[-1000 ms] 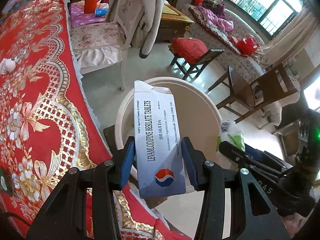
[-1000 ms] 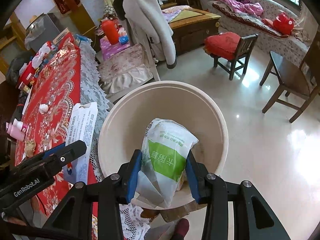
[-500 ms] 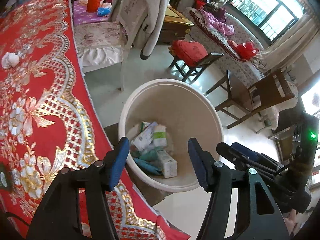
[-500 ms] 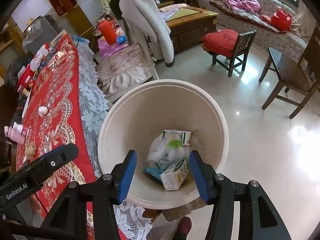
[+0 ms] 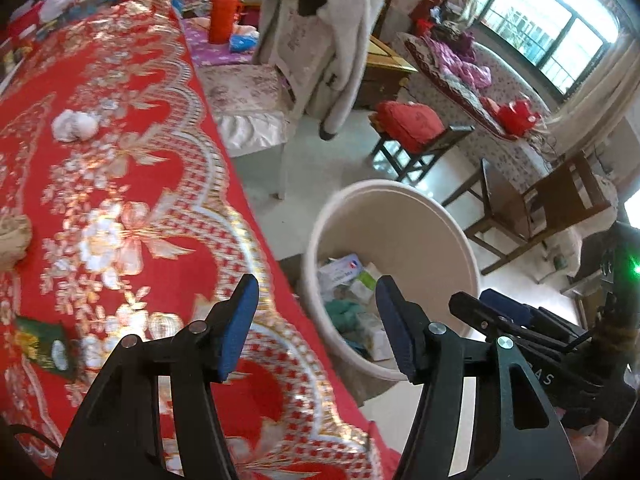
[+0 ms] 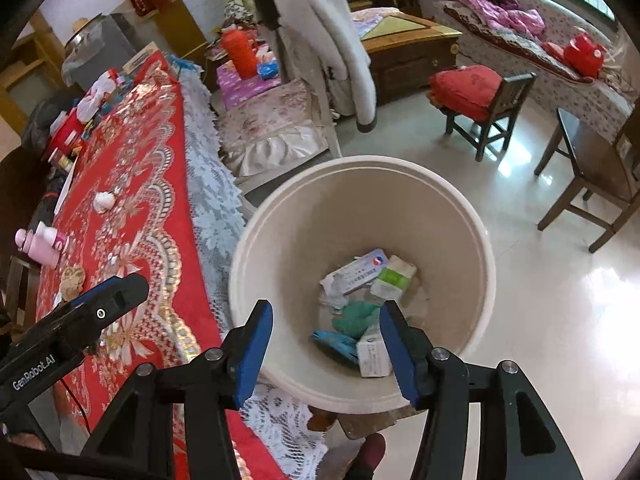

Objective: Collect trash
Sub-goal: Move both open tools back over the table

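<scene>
On the red, gold-patterned desk (image 5: pixel 120 184), well beyond the left gripper's (image 5: pixel 314 326) fingers and off to their left, a crumpled white tissue ball (image 5: pixel 75 125) still waits. This gripper, which a second ago clamped a white tablet carton, now stands about half open with nothing between its blue pads, and has swung back over the desk edge. That white tablet carton (image 6: pixel 362 270) now lies at the bottom of the round cream plastic bin (image 6: pixel 486 280), ahead of the right gripper (image 6: pixel 326 346). The right fingers (also parted, and empty) have let go of the white-and-green plastic packet (image 6: pixel 394 278), which rests just beside the carton among other scraps. Both drops look done, so I judge the next job is fetching what remains on the desk, the tissue ball likely first.
</scene>
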The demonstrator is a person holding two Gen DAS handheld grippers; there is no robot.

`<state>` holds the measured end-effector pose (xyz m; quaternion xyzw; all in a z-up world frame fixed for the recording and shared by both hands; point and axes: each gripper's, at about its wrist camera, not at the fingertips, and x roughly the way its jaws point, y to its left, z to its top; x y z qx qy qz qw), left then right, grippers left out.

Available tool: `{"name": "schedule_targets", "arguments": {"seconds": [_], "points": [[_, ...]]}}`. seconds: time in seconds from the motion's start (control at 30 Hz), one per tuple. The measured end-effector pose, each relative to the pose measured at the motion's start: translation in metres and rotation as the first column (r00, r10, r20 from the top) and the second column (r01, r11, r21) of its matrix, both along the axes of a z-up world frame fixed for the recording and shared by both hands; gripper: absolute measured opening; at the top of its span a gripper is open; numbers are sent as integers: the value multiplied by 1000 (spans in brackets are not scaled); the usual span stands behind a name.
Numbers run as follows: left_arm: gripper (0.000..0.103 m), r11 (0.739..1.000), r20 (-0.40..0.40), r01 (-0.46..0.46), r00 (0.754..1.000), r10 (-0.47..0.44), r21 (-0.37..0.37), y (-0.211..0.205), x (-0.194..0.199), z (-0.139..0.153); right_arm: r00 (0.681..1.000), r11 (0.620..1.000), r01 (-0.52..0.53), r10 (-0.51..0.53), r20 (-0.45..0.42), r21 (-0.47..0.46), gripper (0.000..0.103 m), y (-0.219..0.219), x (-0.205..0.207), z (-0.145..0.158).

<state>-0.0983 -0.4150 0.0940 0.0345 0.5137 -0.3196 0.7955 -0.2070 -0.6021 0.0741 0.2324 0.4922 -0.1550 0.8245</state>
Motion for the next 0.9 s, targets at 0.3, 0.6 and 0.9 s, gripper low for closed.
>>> {"name": "schedule_targets", "arguments": {"seconds": [0.3,0.6,0.9], "points": [[60,994,32,-103,994,102,24,54,19,5,995,995,-95,95,21,-14,61,42,31,8],[60,976,30,-215,976,215,27,118,38,6,976,977,-214,214,27,-17,61,93,69,11],[60,939,23,-339,941,339,55,195,52,1,941,941,-339,339,22,-3,64,151,105,8]]}}
